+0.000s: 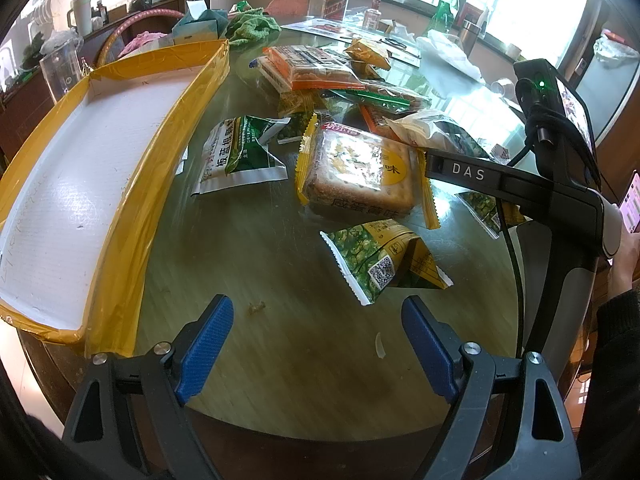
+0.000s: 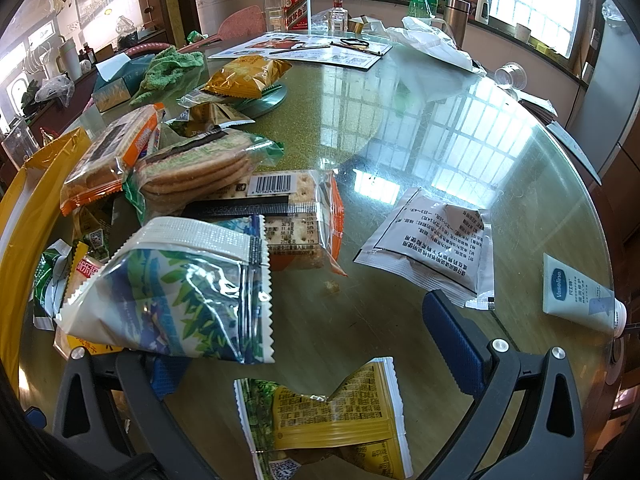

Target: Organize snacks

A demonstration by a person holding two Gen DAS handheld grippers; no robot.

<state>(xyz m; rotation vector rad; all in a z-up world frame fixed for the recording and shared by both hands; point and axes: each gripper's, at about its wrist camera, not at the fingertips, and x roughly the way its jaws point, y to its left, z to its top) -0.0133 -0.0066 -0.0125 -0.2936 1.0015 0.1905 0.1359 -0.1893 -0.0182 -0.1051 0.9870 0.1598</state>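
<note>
A shallow white tray with a yellow-taped rim [image 1: 192, 92] lies at the table's left. Snack packs are piled beside it: a green-white sachet [image 1: 240, 156], a square cracker pack [image 1: 360, 172], a green pea packet [image 1: 380, 260] and orange cracker packs [image 1: 312, 68]. My left gripper [image 1: 318, 344] hangs open over bare table in front of the pea packet. My right gripper [image 2: 308, 336] is open too. A white packet with blue-green print [image 2: 172, 292] covers its left finger, and a yellow pea packet [image 2: 328, 412] lies below, between the fingers. Its black bar marked DAS [image 1: 472, 172] reaches into the pile.
A white sachet [image 2: 432, 248] and a Vaseline tube [image 2: 576, 292] lie right of the right gripper. Bottles [image 2: 296, 4], a green cloth [image 2: 168, 68], papers [image 2: 320, 50] and a plastic bag [image 2: 436, 44] crowd the far side. A hand holds a phone [image 1: 630, 204] at the right.
</note>
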